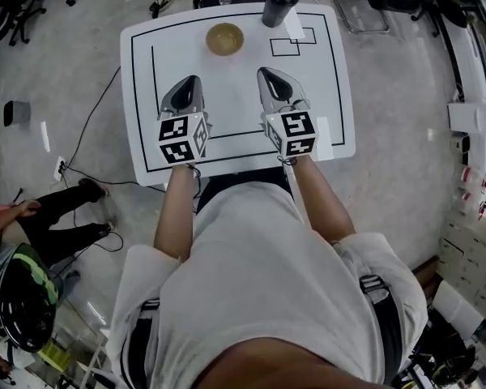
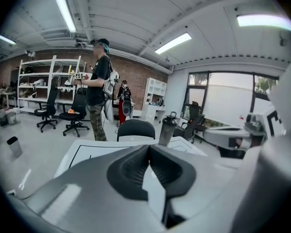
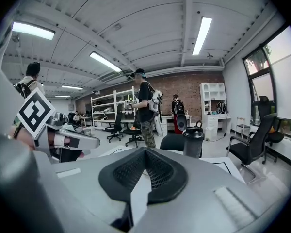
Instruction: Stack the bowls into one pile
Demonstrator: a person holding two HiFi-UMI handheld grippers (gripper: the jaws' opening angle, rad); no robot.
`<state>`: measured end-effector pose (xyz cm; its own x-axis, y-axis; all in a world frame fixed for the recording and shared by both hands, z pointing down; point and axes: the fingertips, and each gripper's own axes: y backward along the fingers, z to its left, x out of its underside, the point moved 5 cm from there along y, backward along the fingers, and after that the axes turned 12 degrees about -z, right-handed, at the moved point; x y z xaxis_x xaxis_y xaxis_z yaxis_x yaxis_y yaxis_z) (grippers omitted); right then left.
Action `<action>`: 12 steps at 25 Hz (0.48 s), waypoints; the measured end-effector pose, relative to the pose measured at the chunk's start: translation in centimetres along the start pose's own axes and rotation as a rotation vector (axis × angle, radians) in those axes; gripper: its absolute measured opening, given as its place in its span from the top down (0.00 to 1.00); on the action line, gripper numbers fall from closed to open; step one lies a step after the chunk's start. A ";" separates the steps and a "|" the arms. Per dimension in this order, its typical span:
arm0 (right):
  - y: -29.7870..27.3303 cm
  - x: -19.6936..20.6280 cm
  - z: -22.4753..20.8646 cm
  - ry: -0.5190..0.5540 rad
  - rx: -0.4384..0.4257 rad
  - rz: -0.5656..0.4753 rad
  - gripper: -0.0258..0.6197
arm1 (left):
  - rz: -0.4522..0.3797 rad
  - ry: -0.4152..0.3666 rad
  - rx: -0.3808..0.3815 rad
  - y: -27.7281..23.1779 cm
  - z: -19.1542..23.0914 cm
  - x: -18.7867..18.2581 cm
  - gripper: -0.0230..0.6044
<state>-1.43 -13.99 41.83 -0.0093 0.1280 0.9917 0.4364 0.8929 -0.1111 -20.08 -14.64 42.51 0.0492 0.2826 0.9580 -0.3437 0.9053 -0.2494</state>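
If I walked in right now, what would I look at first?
Probably the two tools held over the middle of the white table: the left hand-held gripper and the right hand-held gripper, side by side, both shut and empty. Beyond them a tan bowl sits near the table's far edge, with a dark shaker bottle standing to its right.

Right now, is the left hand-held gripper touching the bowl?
Apart. The head view shows bare white table between the left hand-held gripper and the brown bowl; its shut jaws hold nothing.
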 end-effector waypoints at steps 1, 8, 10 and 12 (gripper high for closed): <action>0.5 -0.5 0.3 0.006 0.008 -0.013 0.96 | -0.020 -0.012 0.008 0.8 -0.4 -0.3 0.96; 6.0 -3.3 3.4 0.058 0.092 -0.123 0.96 | -0.145 -0.089 0.042 7.4 -1.9 -2.4 0.96; 7.8 -3.5 4.1 0.056 0.100 -0.137 0.96 | -0.168 -0.109 0.041 9.1 -2.6 -2.5 0.96; 9.3 -3.7 4.7 0.068 0.093 -0.143 0.96 | -0.183 -0.110 0.038 10.4 -3.6 -2.5 0.96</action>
<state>-1.51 -4.12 36.80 -0.0034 -0.0299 0.9995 0.3495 0.9365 0.0292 -20.43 -4.85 36.99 0.0116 0.0766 0.9970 -0.3738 0.9251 -0.0667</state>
